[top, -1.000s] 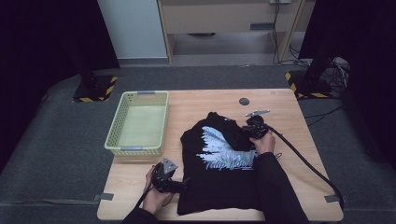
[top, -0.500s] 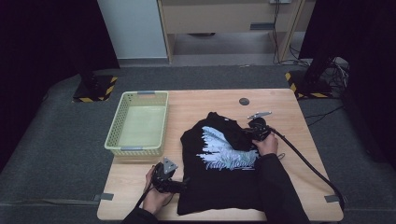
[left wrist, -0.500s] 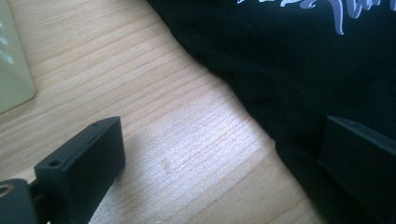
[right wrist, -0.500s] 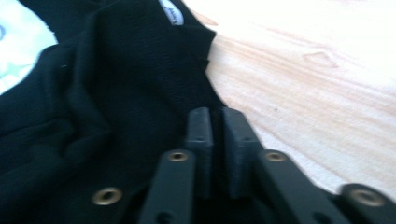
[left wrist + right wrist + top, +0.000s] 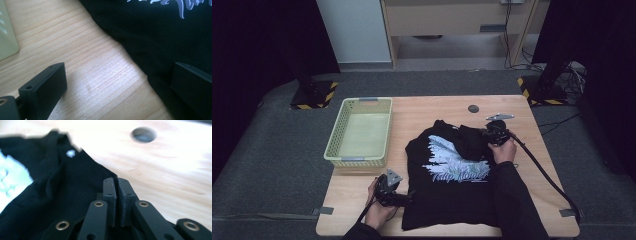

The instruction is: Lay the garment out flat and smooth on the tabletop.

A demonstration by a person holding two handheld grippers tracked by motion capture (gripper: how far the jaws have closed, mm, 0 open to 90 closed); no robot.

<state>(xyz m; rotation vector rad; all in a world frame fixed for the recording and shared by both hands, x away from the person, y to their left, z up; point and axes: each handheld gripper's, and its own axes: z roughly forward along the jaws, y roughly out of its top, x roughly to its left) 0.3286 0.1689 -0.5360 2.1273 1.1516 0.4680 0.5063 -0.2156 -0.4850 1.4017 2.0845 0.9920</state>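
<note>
A black T-shirt (image 5: 452, 180) with a pale blue print lies flat on the wooden table (image 5: 427, 107), collar towards the far side. My right gripper (image 5: 488, 134) is at the shirt's right shoulder. In the right gripper view its jaws (image 5: 116, 180) are pressed together, with the edge of the black fabric (image 5: 50, 190) pinched at their tips. My left gripper (image 5: 404, 199) rests low at the shirt's near left edge. In the left gripper view its jaws (image 5: 120, 75) stand wide apart, one over bare wood and the other over the black cloth (image 5: 155, 30).
A pale green plastic basket (image 5: 334, 145) stands on the table's left side, its corner (image 5: 7, 37) close to my left gripper. A small dark round disc (image 5: 473, 108) lies on the wood beyond the shirt's collar. The right gripper's cable trails off the table's right front.
My right gripper has lifted slightly, and the fabric at the shirt's right shoulder has bunched up with it. The left gripper has stayed where it was.
</note>
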